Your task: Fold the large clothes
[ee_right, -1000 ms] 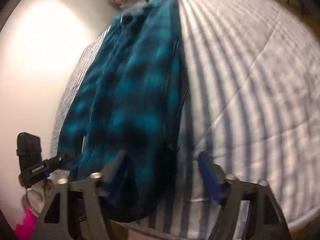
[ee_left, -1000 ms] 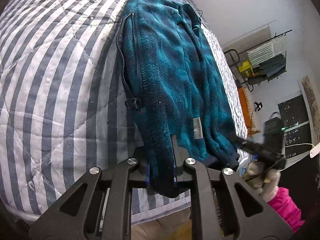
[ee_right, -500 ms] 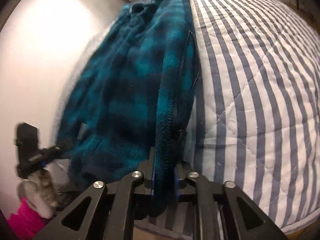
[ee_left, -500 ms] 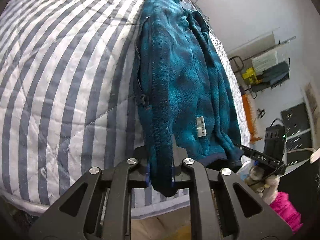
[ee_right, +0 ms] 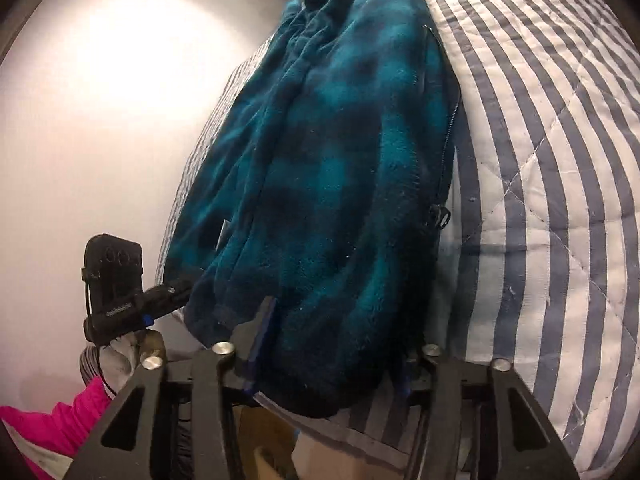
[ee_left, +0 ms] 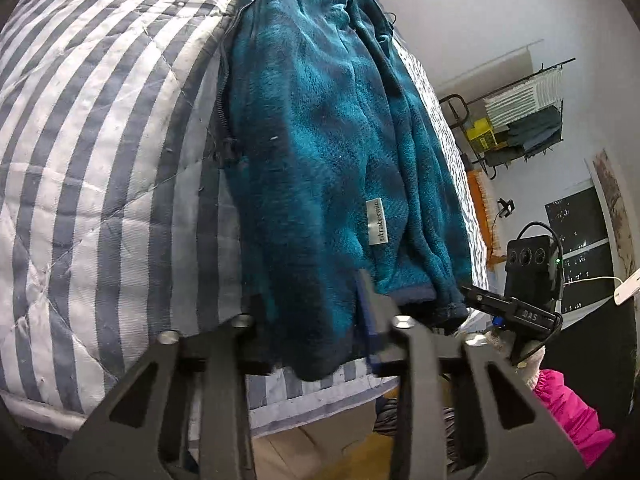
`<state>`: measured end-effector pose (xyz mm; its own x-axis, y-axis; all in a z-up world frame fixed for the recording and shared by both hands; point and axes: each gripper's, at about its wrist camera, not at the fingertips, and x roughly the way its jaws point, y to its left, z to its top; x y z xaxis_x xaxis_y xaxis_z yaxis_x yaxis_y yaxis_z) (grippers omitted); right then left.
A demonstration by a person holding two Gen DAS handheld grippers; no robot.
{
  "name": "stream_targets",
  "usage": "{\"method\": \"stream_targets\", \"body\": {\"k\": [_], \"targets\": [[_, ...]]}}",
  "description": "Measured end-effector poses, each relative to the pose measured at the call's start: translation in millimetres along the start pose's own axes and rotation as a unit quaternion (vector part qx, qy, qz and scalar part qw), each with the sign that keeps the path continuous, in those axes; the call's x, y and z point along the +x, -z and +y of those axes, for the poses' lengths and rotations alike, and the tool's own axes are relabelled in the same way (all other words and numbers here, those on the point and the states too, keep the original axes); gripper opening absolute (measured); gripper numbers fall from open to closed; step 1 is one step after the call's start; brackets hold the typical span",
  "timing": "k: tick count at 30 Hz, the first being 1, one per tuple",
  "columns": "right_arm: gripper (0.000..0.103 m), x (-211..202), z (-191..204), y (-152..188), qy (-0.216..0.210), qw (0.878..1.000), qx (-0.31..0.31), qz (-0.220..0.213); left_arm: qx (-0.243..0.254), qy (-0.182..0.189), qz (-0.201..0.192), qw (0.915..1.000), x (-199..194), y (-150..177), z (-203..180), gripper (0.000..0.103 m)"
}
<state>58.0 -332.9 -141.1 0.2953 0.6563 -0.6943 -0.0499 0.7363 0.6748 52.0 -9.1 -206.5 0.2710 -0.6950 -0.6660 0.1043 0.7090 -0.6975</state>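
The teal fleece jacket (ee_left: 332,152) lies lengthwise on the striped quilt (ee_left: 100,152) of the bed, folded into a long narrow strip — its hem reaches the near edge of the bed at the bottom of both views, its collar lies toward the top of the frame. Both claws stand parted around that hem, gripping nothing: the left claw (ee_left: 312,328) at lower centre of its view, and the right claw (ee_right: 332,360) likewise, with fleece lying between the spread fingers but not pinched. In each view the other claw shows at the side edge, beside the hem corner.

By my judgement the lengthwise fold is laid down and released. The next move calls for a fresh pinch on the hem with both claws, then carrying it up toward the collar to halve the strip, keeping the layers together.

A small grey label (ee_left: 377,222) sewn near the hem reads roughly "stratermic" — the letters are small, so the spelling is uncertain.
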Motion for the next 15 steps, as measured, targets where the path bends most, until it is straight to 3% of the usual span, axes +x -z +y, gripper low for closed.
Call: {"method": "stream_targets", "body": {"k": [1, 4, 8, 15], "targets": [[0.028, 1, -1, -3, 0.004, 1.0, 0.005, 0.003, -0.002, 0.004, 0.0, 1.0, -1, -1, -1, 0.02], [0.018, -4, -3, -4, 0.0, 1.0, 0.017, 0.001, -0.001, 0.016, -0.003, 0.9999, -11, 0, -7, 0.016], [0.016, -13, -5, -6, -0.001, 0.999, 0.042, -0.009, -0.004, 0.028, -0.01, 0.9995, -23, -3, -16, 0.015], [0.016, -39, 15, -13, -0.051, 0.995, 0.075, -0.051, -0.021, 0.059, -0.014, 0.9979, -35, -20, -35, 0.014]]}}
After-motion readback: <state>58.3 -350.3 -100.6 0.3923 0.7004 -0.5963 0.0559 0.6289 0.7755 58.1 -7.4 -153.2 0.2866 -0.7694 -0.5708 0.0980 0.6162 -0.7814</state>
